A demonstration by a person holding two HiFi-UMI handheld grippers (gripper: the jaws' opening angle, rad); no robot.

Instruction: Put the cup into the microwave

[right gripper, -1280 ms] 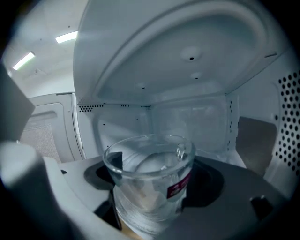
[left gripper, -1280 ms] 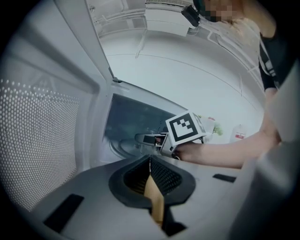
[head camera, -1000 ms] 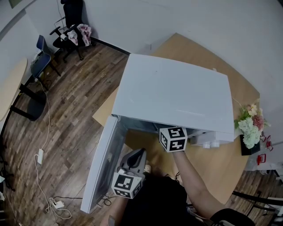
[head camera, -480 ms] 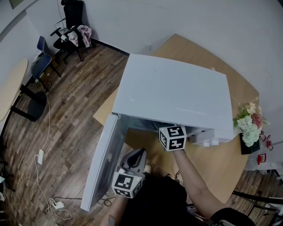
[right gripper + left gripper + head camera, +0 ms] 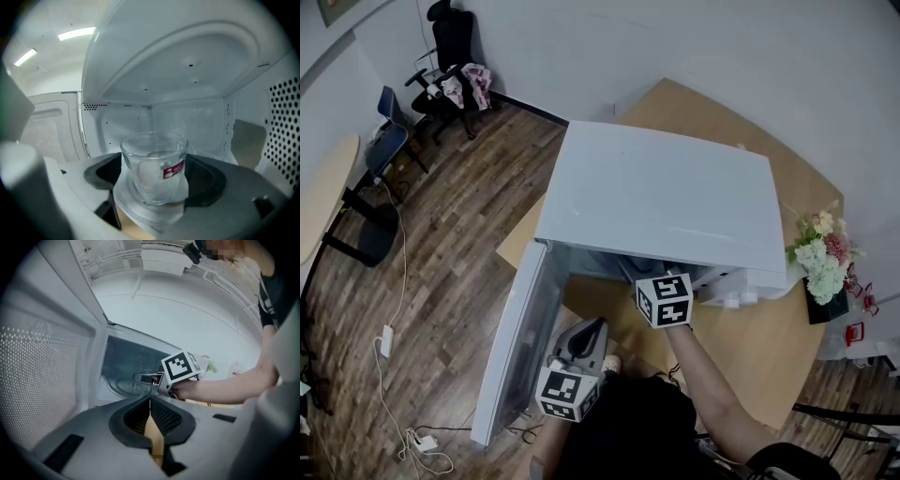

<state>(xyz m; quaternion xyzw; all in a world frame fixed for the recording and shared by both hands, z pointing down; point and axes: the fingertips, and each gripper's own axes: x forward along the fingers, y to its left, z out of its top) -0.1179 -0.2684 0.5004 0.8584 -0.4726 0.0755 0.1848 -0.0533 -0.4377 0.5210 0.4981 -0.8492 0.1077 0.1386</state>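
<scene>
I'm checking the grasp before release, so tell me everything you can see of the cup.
The cup is clear glass, apparently empty, with a small red label on its side. It stands upright, gripped at its lower body between the jaws of the right gripper, just inside the white cavity of the open microwave. Whether its base touches the cavity floor cannot be told.

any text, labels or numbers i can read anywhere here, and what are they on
Nothing reads clearly.
Red label on the glass cup: white print, too blurred to read.
Marker cubes: black-and-white square patterns, no words.
Microwave: no legible brand or numbers.
</scene>
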